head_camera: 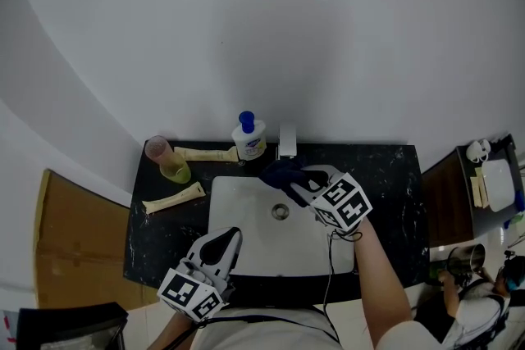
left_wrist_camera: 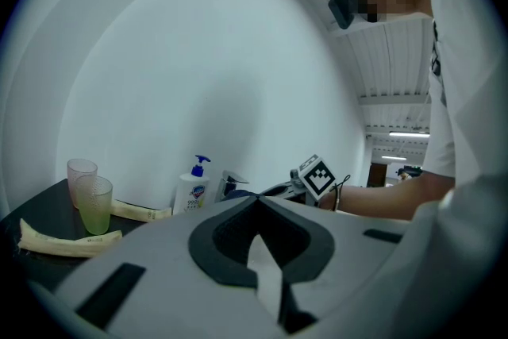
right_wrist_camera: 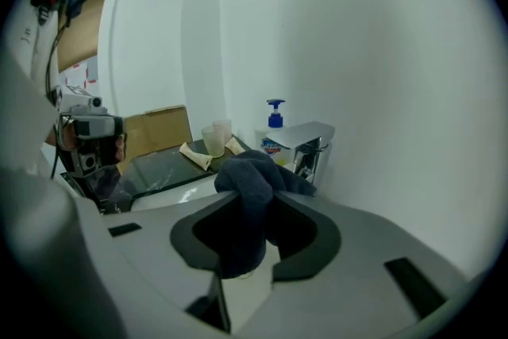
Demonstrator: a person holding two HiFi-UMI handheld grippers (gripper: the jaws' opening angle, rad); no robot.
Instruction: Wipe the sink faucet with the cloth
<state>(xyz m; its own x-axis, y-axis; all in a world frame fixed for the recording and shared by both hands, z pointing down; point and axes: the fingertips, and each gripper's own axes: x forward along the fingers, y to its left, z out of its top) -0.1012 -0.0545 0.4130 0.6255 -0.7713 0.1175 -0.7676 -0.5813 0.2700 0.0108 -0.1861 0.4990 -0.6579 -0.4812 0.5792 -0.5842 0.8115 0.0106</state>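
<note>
Dark blue cloth (right_wrist_camera: 252, 175) sits clamped in the right gripper (right_wrist_camera: 248, 198), just before the faucet (right_wrist_camera: 308, 140) over the white sink (head_camera: 246, 205); the left gripper (left_wrist_camera: 255, 204) hangs at the sink's front, jaws together, empty.

Open room over the white rectangular sink basin (head_camera: 246, 209); blue-capped white pump bottle (head_camera: 248, 138) close at the chrome faucet's (head_camera: 287, 141) nine o'clock.

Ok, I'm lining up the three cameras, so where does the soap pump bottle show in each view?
Head view: the soap pump bottle stands at the back of the counter, just left of the faucet.
Left gripper view: lower left of centre, again just left of the faucet.
Right gripper view: near the centre, partly hidden behind the faucet.
Shared landmark: the faucet right next to the bottle.
</note>
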